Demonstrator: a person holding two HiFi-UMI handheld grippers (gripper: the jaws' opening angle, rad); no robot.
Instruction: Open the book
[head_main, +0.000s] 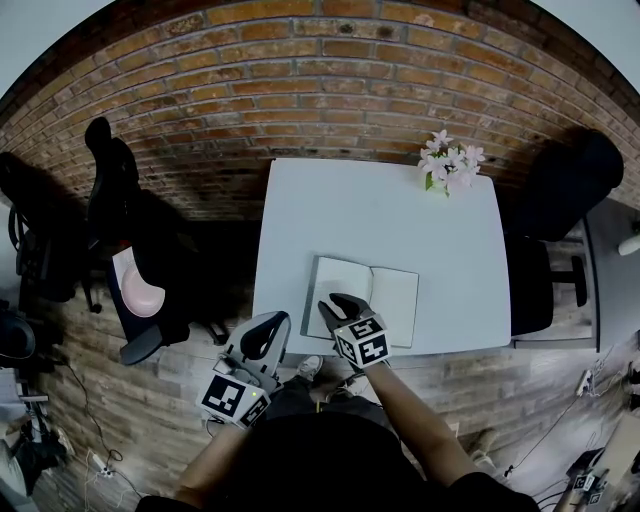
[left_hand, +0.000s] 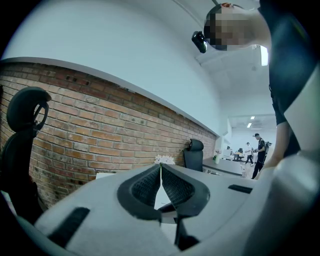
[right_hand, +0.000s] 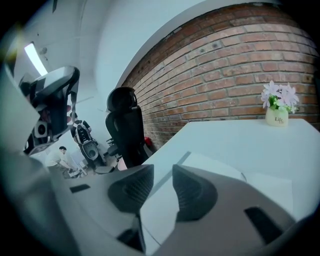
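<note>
Book (head_main: 375, 295) lay open on table (head_main: 400, 210) near front edge, pages spread left-right, spine pointing away from us. Right gripper (head_main: 336, 304) over left page, nearer, jaws spread, pinching nothing. Left gripper (head_main: 268, 325) beyond table's left edge, jaws pressed together, empty. Book's near-left corner hidden under right gripper; we couldn't tell whether tips touched page.

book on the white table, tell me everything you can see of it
The book lies open and flat near the front edge of the white table, slightly askew. Two pale pages that look blank meet at a centre crease; a darker cover edge shows along the left side. The right gripper is over the near part of the left page, jaws apart with the page showing between them; whether it touches the paper cannot be told.
</note>
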